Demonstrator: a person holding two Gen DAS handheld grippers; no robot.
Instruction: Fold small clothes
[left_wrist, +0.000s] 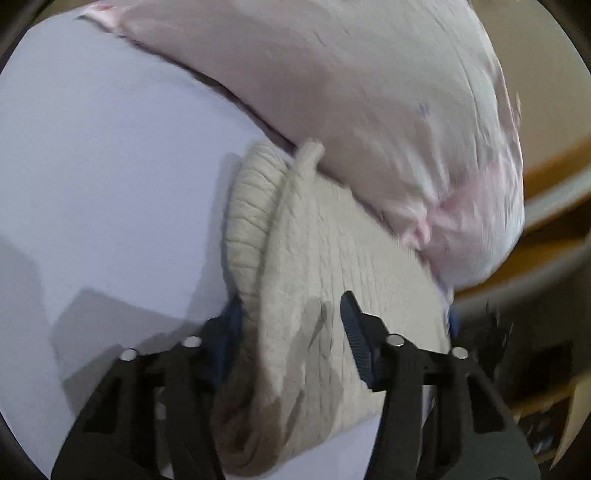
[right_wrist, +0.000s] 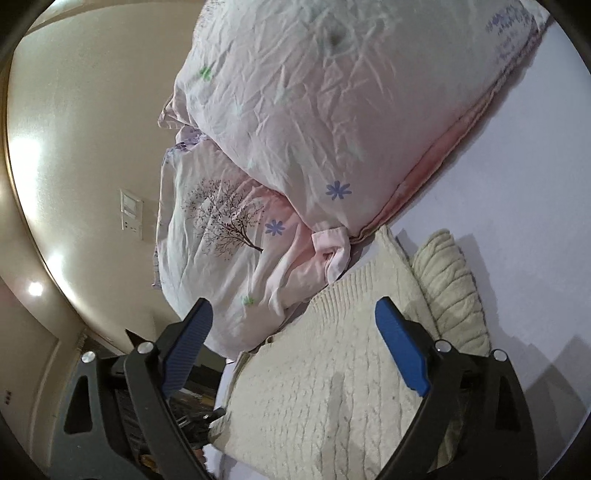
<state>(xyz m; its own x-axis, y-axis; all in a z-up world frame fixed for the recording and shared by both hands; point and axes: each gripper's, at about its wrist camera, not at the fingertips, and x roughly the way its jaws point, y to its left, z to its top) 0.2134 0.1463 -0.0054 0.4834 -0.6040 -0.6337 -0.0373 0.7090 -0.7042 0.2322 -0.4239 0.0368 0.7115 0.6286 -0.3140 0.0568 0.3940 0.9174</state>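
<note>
- Left hand-held gripper (left_wrist: 291, 343): spread wide, one finger on each side of the cream knitted garment (left_wrist: 317, 280), pinching nothing.
- Right hand-held gripper (right_wrist: 295, 347): also spread, blue pads (right_wrist: 400, 350) apart, hovering over the same garment (right_wrist: 332, 369).
- Cream knitted garment: lying folded on the white bed sheet (left_wrist: 110, 166), ribbed cuff at one edge.
- Just behind, touching the garment: pink flowered pillows (right_wrist: 295, 110), stacked.
- Further out: beige wall with switch plate (right_wrist: 131, 212).

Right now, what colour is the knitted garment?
Cream, with a ribbed knit; clearest in the right wrist view.
</note>
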